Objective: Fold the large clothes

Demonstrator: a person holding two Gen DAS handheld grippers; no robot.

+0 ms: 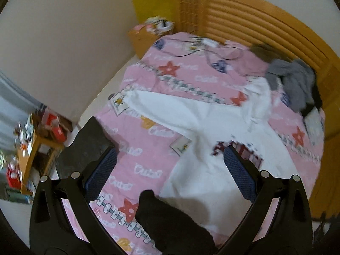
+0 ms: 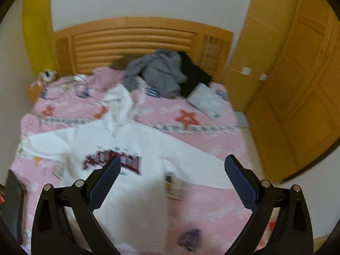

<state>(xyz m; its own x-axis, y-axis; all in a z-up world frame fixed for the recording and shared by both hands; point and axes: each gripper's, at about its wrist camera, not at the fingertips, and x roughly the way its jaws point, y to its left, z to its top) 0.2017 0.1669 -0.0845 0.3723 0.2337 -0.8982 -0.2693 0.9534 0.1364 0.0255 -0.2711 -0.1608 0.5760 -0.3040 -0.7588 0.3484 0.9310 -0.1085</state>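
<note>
Pink patterned bedsheet carries the white hooded sweatshirt with a dark red chest print, spread flat, sleeves out, hood bunched toward the wooden headboard. Both my left gripper and right gripper hover with fingers wide apart, holding nothing. I judge each should pinch a sleeve edge cleanly, single layer.

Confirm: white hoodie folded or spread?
Spread: white hoodie with dark red chest print lies flat on the pink patterned bedsheet, sleeves out, hood bunched.
</note>
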